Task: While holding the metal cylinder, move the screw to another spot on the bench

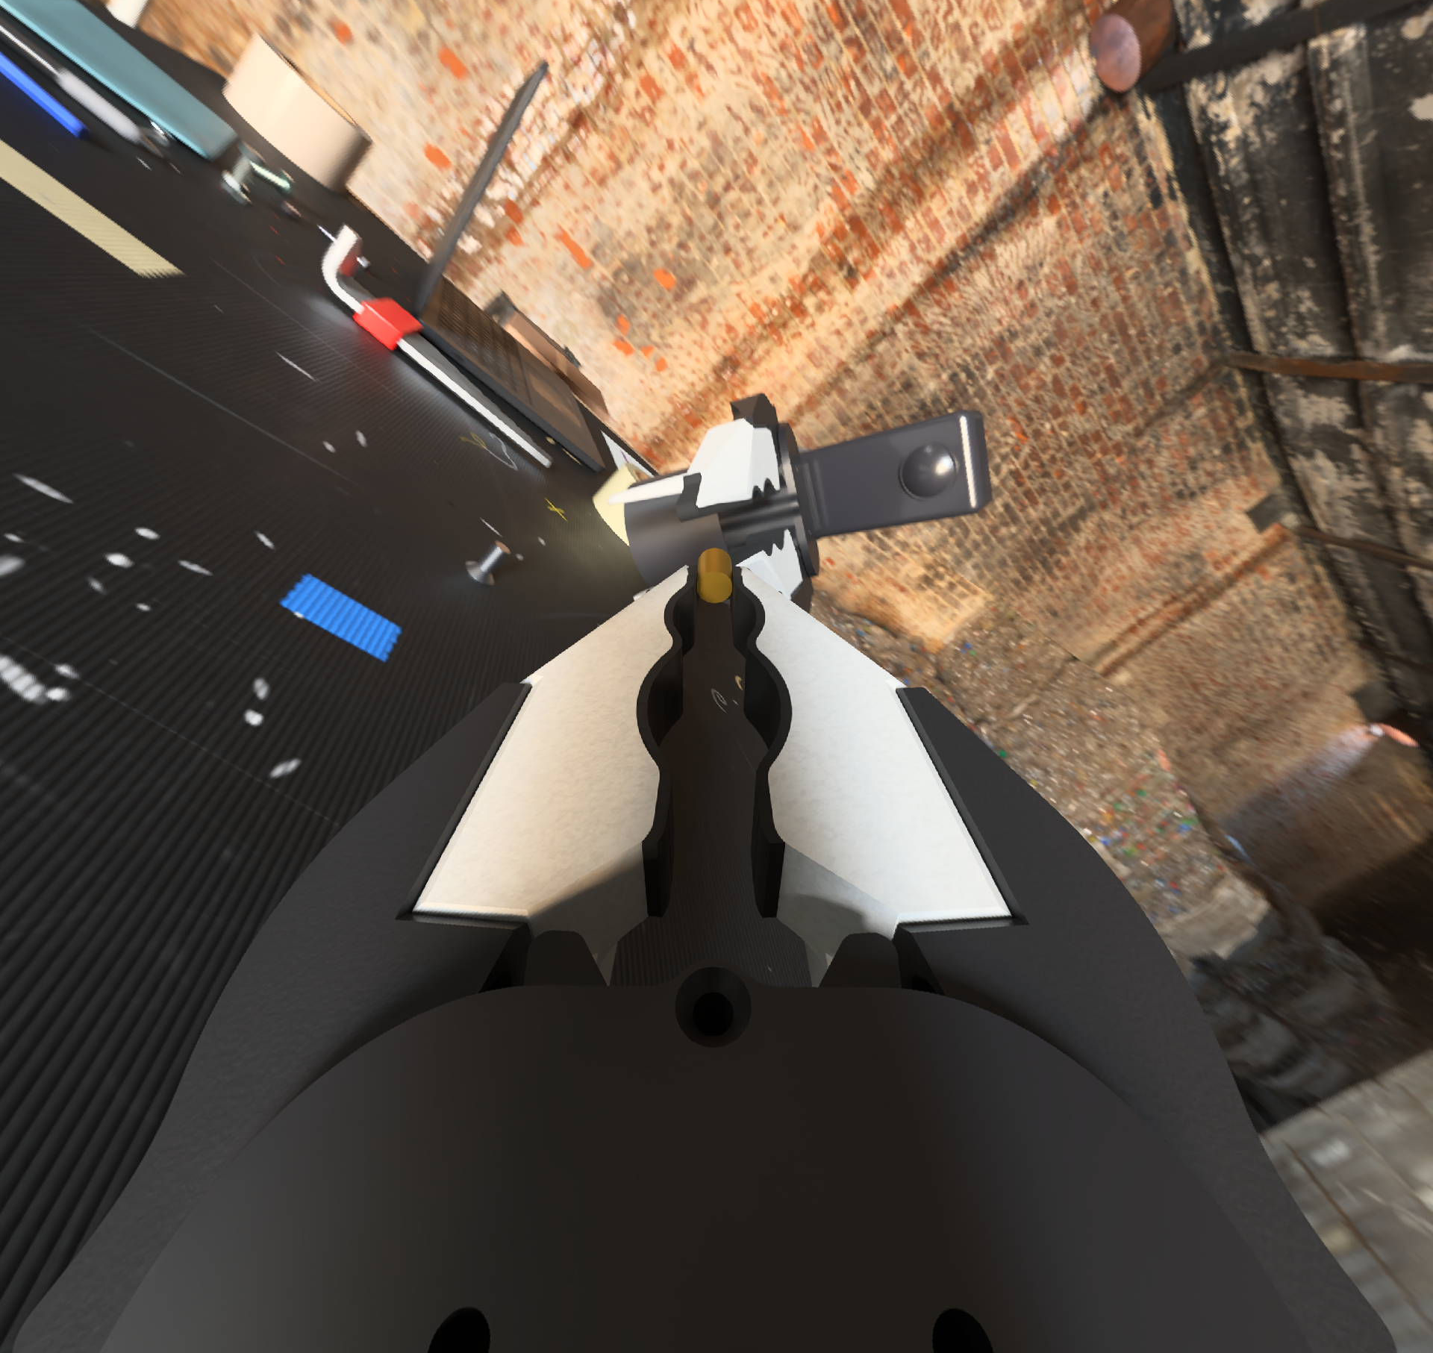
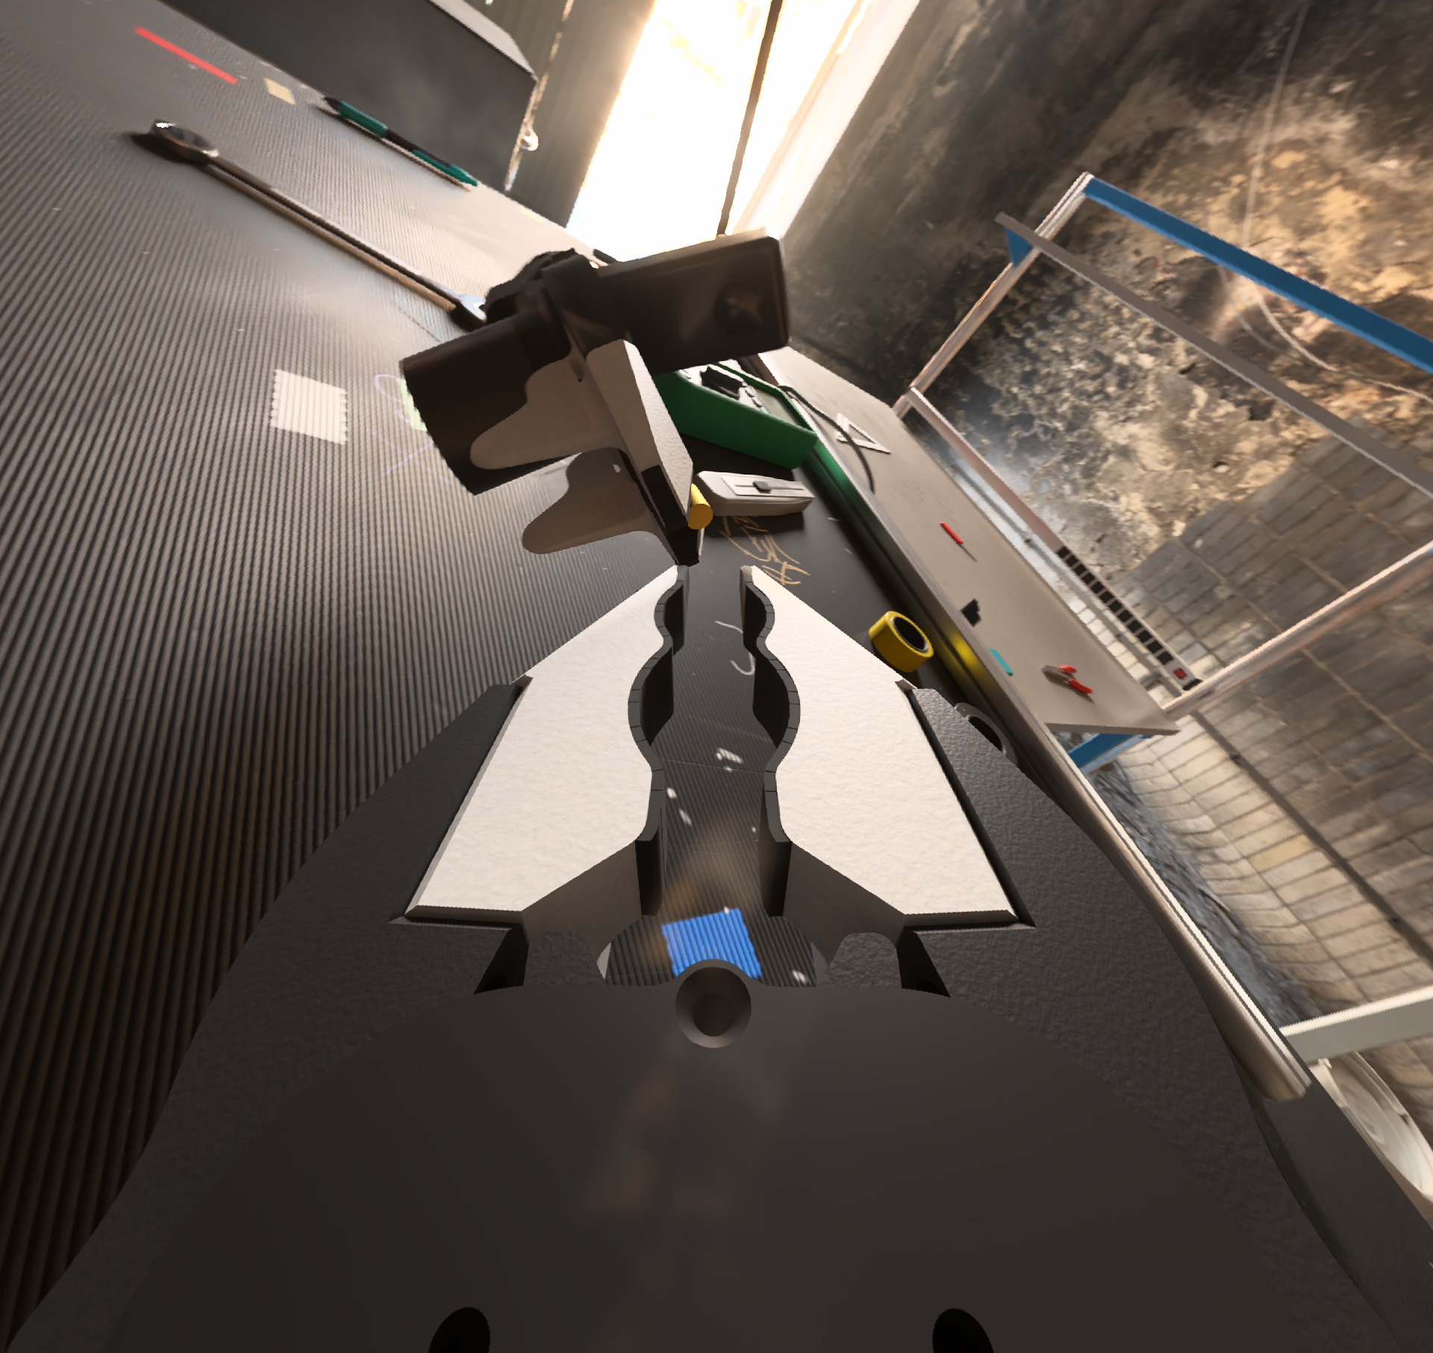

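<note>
My left gripper [image 1: 713, 587] is shut on a small brass-yellow metal cylinder [image 1: 713, 575] at its fingertips, held above the dark bench [image 1: 155, 773]. The screw [image 1: 488, 564] stands head-down on the bench, to the left of the cylinder. My right gripper [image 1: 651, 525] hovers just beyond the cylinder, to the right of the screw. In the right wrist view, the right gripper [image 2: 713, 579] has its fingers slightly apart with nothing between them. The left gripper [image 2: 690, 533] with the cylinder [image 2: 699, 513] is just ahead of it. The screw is not seen in that view.
A blue patch [image 1: 341, 618] lies on the bench near the screw. An Allen key with a red block [image 1: 388, 319], a laptop [image 1: 496, 339] and a tape roll [image 1: 298, 114] lie farther back. A yellow tape roll [image 2: 899, 641], green box [image 2: 737, 416] and wrench [image 2: 295, 207] are on the bench.
</note>
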